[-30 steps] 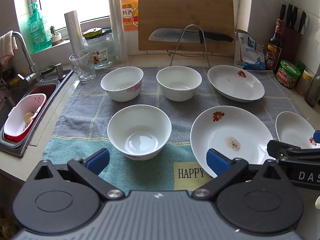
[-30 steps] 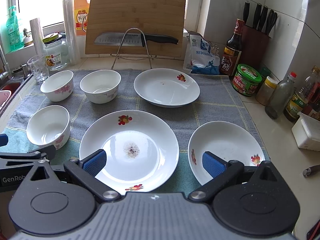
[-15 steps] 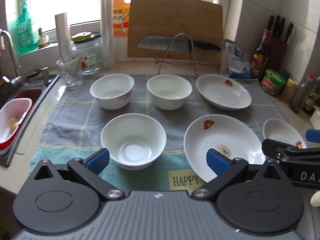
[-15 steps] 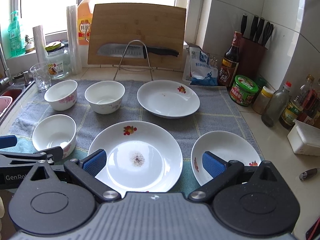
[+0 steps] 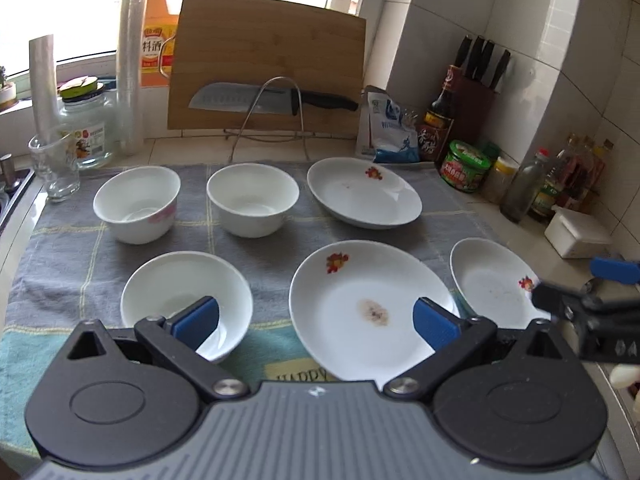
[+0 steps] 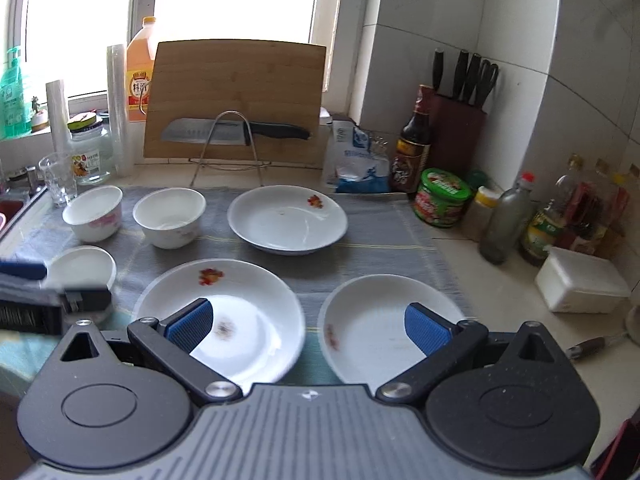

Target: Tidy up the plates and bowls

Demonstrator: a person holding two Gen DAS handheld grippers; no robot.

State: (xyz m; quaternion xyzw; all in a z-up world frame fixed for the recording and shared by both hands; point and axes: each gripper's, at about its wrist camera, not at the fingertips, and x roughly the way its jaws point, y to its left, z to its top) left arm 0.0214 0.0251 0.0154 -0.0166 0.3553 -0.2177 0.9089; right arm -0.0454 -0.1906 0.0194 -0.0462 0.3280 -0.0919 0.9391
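Note:
On a grey checked towel [image 5: 76, 264] stand three white bowls: back left [image 5: 136, 204], back middle [image 5: 252, 200] and front left [image 5: 184, 296]. A flowered plate [image 5: 364, 194] lies at the back. A larger stained plate [image 5: 368, 304] lies in front, with a smaller plate [image 5: 492, 284] to its right. My left gripper [image 5: 316, 320] hovers open above the front bowl and the stained plate, holding nothing. In the right wrist view my right gripper [image 6: 308, 326] hangs open and empty over the stained plate [image 6: 240, 312] and the small plate [image 6: 384, 320].
A cutting board [image 5: 268, 64] with a knife [image 5: 272, 100] on a wire rack leans at the back. Sauce bottles [image 6: 412, 144], a green-lidded jar [image 6: 440, 196], a knife block [image 6: 460, 120] and a white box [image 6: 580, 280] crowd the right. A glass [image 5: 56, 168] and a glass jar [image 5: 86, 124] stand at the left.
Both grippers have risen and turned to the right, so the sink has left the view and the right counter shows more. The dishes have not moved. Both stay open.

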